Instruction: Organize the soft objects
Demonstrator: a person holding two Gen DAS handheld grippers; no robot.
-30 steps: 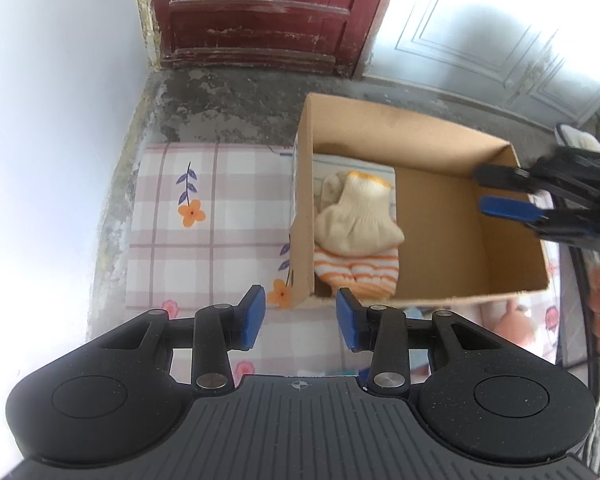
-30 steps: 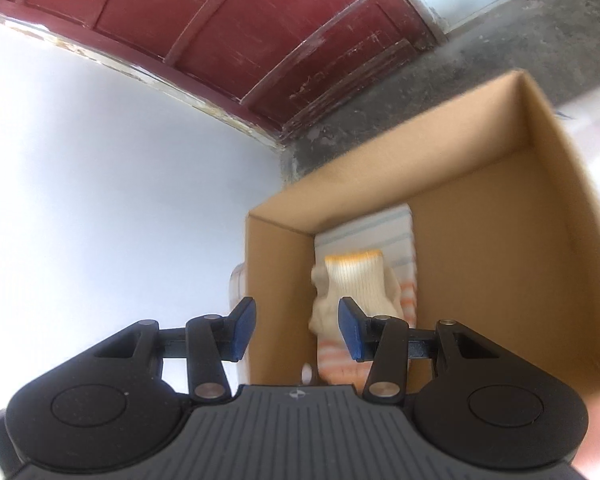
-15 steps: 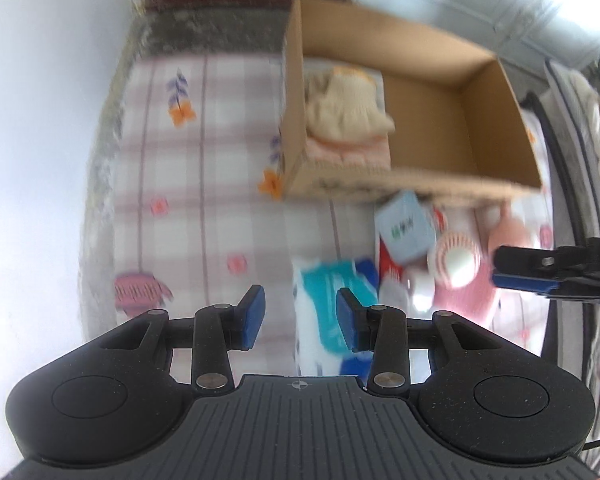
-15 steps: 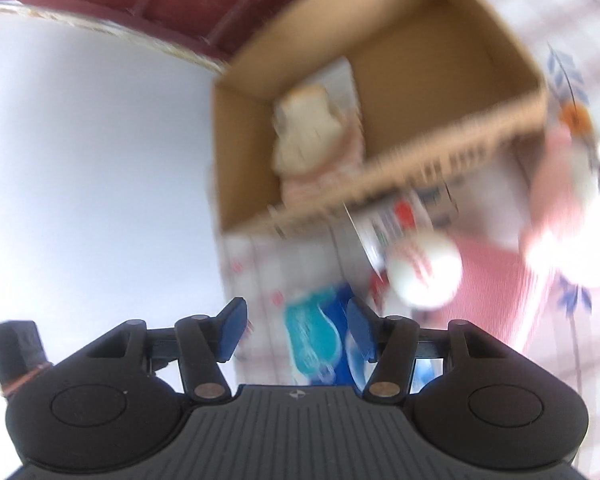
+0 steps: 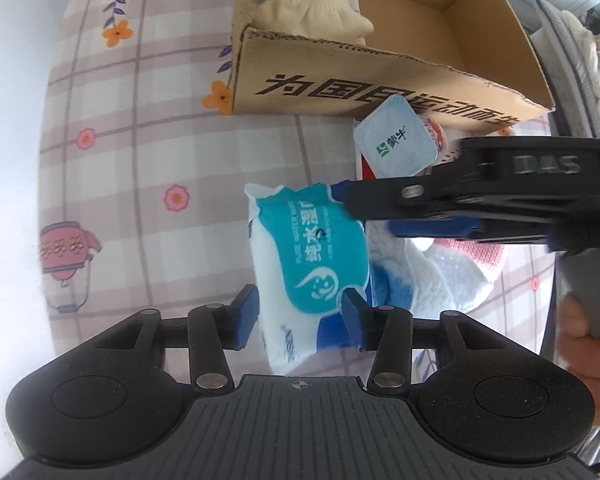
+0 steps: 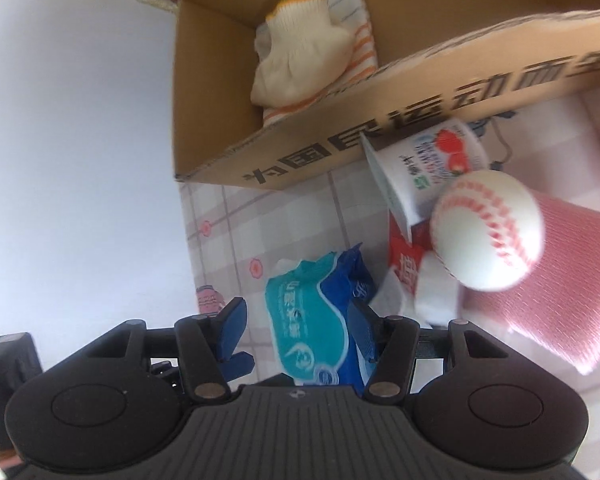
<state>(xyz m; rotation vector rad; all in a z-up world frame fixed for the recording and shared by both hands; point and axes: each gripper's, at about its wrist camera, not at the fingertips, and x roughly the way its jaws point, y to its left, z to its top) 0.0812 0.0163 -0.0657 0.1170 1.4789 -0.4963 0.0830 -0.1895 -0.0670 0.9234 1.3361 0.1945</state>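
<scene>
The left gripper [image 5: 300,316] is set astride a teal wet-wipes pack [image 5: 314,256], its jaws having just been widened. The right gripper [image 6: 296,330] straddles the same pack, apparently without pressing, though blur hinders judgement. The pack lies on the checked cloth [image 5: 140,160] before the cardboard box [image 5: 340,84], which holds a knitted glove [image 6: 300,52].

free: checked cloth [image 5: 148,184] left of wipes pack [image 5: 312,256] | blocked: cardboard box [image 5: 364,92] behind, yogurt cup [image 5: 396,144] right

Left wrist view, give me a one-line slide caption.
Both grippers' open jaws straddle the teal wet-wipe pack beside the cardboard box holding a knit glove.
</scene>
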